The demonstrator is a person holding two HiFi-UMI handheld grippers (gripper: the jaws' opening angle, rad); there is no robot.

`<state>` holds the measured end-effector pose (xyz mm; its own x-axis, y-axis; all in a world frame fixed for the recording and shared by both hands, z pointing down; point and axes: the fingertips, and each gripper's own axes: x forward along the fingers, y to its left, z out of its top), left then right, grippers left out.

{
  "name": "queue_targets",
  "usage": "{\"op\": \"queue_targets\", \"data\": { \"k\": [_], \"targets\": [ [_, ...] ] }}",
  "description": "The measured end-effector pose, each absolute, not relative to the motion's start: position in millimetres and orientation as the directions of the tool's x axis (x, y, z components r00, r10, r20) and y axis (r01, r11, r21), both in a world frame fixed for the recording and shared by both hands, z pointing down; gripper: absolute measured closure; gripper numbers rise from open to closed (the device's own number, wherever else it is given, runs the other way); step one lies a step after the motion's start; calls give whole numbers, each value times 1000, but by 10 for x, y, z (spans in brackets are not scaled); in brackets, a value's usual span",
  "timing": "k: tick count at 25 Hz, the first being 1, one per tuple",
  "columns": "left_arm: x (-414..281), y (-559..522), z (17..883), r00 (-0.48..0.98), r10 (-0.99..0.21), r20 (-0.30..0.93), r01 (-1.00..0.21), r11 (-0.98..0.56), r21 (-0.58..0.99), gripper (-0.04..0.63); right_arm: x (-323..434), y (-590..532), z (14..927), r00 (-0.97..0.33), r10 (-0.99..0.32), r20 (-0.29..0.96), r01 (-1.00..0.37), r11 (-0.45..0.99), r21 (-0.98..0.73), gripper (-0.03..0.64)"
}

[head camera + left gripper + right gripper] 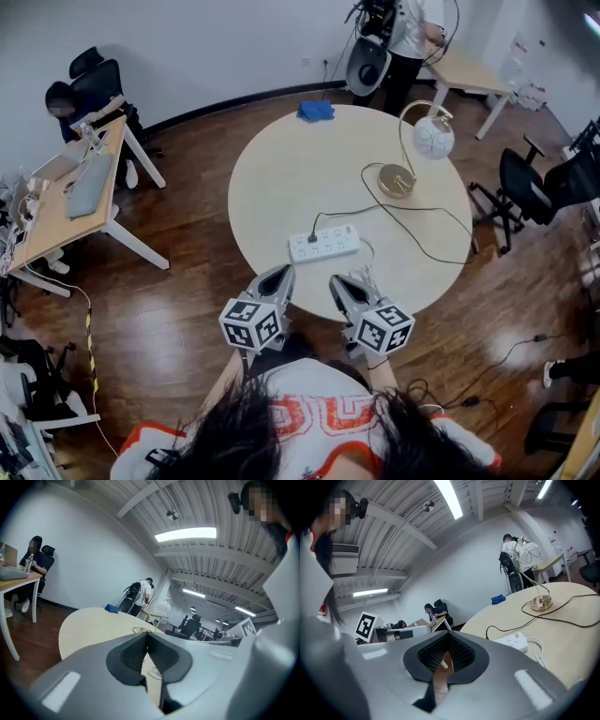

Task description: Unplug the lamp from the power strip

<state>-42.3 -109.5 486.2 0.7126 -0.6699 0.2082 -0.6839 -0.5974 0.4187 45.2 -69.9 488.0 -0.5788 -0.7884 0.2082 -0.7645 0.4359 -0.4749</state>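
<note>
One black plug [312, 237] in power strip [330, 245], indistinct.

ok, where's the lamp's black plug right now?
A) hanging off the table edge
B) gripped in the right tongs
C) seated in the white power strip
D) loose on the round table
C: in the head view the black plug sits in the left end of the white rectangular power strip, and the left tongs and right tongs are both apart from it.
</note>
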Motion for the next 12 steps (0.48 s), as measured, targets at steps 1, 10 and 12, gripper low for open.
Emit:
{"op": "queue_targets", "data": {
  "k": [1, 10, 12],
  "targets": [
    [-436, -1187, 4907, 714, -666, 216, -684, -598, 418, 594, 444, -760, 4888, -574, -792, 208, -767, 431, -476, 616],
    [-268, -1992, 5735, 642, -674, 366, -766, -540, 349, 595, 732, -1066, 5009, -513, -808, 289, -811, 345, -473, 616],
    [-223, -2149, 5921, 617, -678, 399, -786, -504, 358, 595, 789, -1152, 4999, -514, -804, 298, -815, 348, -464, 615]
  ]
}}
